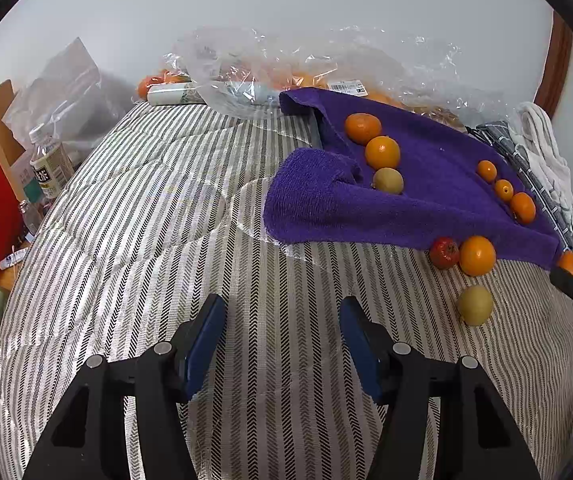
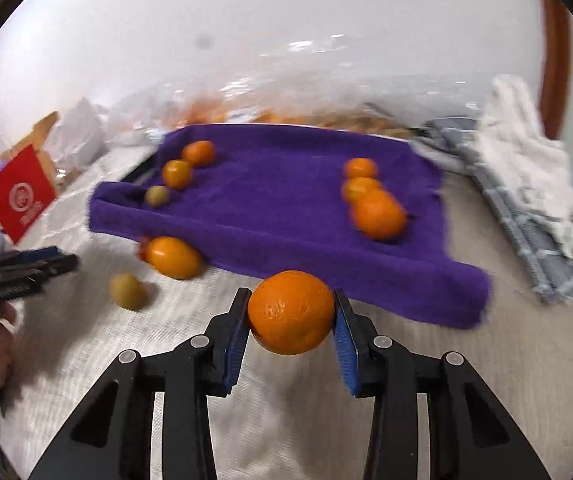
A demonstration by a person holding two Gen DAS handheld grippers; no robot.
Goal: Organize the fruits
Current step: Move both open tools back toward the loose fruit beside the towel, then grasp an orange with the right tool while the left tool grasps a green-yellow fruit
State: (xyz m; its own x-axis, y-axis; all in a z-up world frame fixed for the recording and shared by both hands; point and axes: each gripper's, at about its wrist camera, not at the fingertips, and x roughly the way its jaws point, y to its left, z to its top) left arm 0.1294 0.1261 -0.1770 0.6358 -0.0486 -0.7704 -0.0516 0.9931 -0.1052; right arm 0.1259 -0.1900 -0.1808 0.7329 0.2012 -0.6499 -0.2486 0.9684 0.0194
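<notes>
While the right hand-held gripper [image 2: 291,312] clamps an orange [image 2: 290,312] between its blue pads just in front of the near edge of the purple towel [image 2: 286,216], the grip bears on the sides of a round, firm fruit, so a tilt or a jolt could roll it out of the pads and drop it onto the striped bed cover [image 1: 166,220]. The right wrist view is blurred, which suggests quick travel; fast travel raises that risk. On the towel, one row of three fruits sits at the left [image 2: 176,174] and a row of three small oranges at the right [image 2: 378,212]; placing the held orange carelessly against the nearest of them could knock that row apart. The towel is draped over a raised base and slopes at its edges, so a fruit released near the edge may roll off. The left hand-held gripper [image 1: 282,320] hangs with jaws apart and nothing between them above the bed cover. Loose fruits remain off the towel: a large orange [image 1: 477,255], a red fruit [image 1: 444,253] touching it, and a yellow-green fruit [image 1: 475,305] nearby; a sweep by either tool could scatter them.
</notes>
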